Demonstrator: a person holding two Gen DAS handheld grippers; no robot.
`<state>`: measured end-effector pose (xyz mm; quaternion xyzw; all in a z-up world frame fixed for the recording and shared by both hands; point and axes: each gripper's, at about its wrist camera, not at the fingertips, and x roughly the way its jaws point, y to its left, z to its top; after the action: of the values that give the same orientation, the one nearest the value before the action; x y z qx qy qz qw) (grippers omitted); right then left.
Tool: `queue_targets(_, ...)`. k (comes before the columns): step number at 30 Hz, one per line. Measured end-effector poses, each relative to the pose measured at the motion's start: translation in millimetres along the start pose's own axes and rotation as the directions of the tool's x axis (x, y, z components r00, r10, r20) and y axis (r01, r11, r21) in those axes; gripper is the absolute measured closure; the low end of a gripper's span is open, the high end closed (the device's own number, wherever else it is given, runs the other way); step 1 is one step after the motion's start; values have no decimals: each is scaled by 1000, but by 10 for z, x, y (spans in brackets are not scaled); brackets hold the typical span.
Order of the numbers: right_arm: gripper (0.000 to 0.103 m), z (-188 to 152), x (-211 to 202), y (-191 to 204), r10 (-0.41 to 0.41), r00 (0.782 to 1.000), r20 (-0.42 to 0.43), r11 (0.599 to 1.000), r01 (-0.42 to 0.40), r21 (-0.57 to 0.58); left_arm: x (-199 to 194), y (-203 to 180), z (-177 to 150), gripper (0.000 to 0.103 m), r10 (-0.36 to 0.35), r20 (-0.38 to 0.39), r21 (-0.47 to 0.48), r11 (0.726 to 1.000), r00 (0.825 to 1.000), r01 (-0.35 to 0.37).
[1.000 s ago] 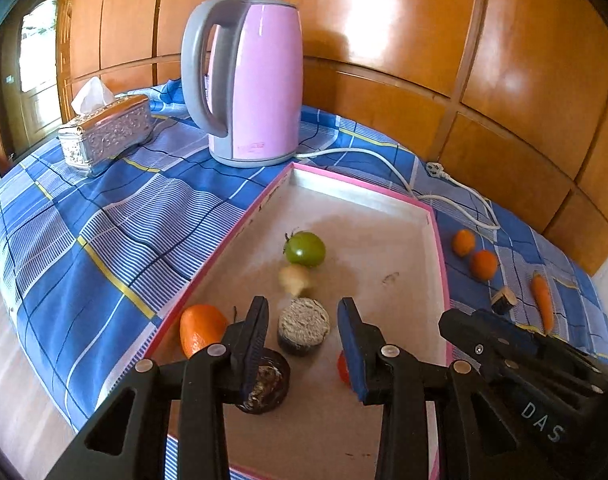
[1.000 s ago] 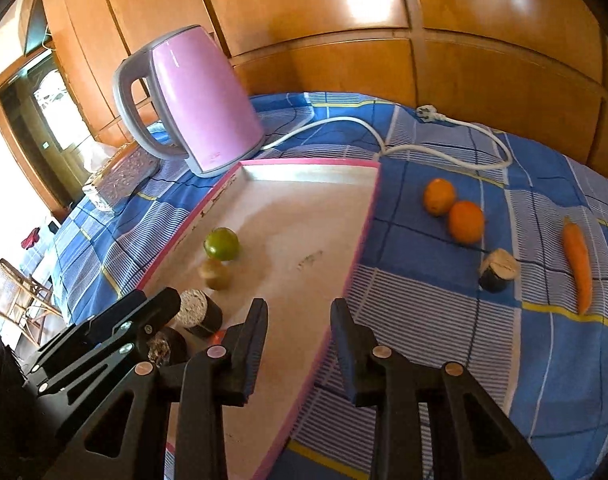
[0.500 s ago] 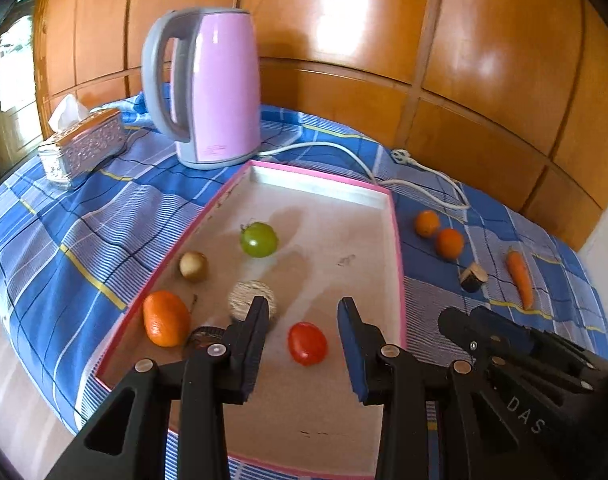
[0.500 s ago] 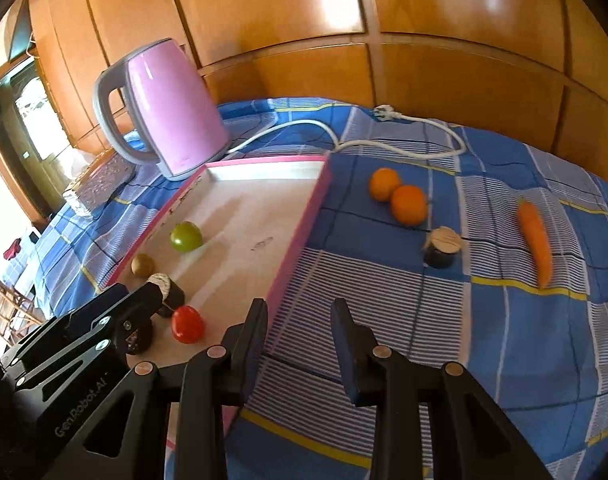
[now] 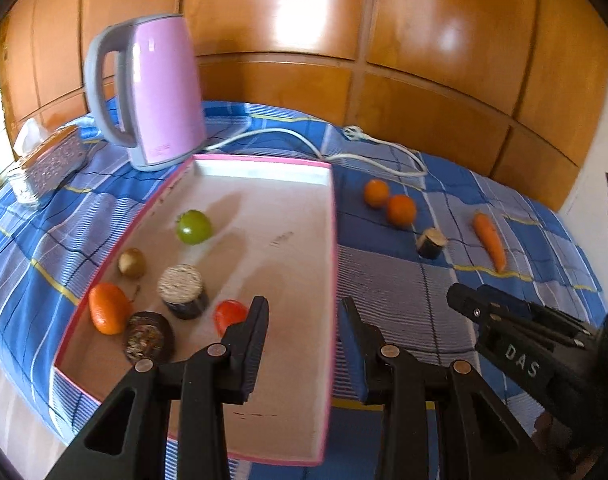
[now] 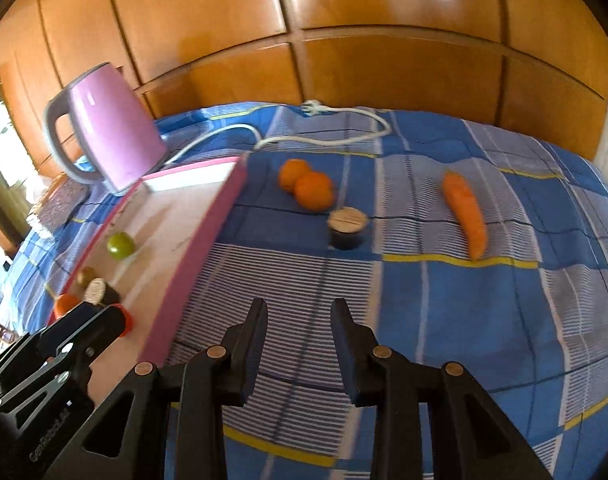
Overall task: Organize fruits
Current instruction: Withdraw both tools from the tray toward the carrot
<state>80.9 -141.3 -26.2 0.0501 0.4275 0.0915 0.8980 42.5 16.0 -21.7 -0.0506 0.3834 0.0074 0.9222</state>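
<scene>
Behind pink tray (image 5: 332,216), purple kettle (image 5: 160,92), white cord (image 5: 367,158), tissue box (image 5: 50,158)

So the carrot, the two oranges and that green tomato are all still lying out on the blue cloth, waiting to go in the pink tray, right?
Not quite: the green tomato already sits inside the pink tray, as the left wrist view shows. The carrot and the two oranges do lie out on the blue cloth.

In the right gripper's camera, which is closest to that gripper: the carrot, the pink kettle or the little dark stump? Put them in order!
From the right gripper:
1. Little dark stump, on the cloth just ahead.
2. Carrot, farther off to the right.
3. Pink kettle, far back on the left.
</scene>
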Motion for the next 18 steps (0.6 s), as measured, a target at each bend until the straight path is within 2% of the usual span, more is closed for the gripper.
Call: queue_targets(18, 70, -21, 68, -794, -128, 991, -25, 983, 130, 133, 263, -486, -23, 66, -79, -62, 104, 991, 995, 85)
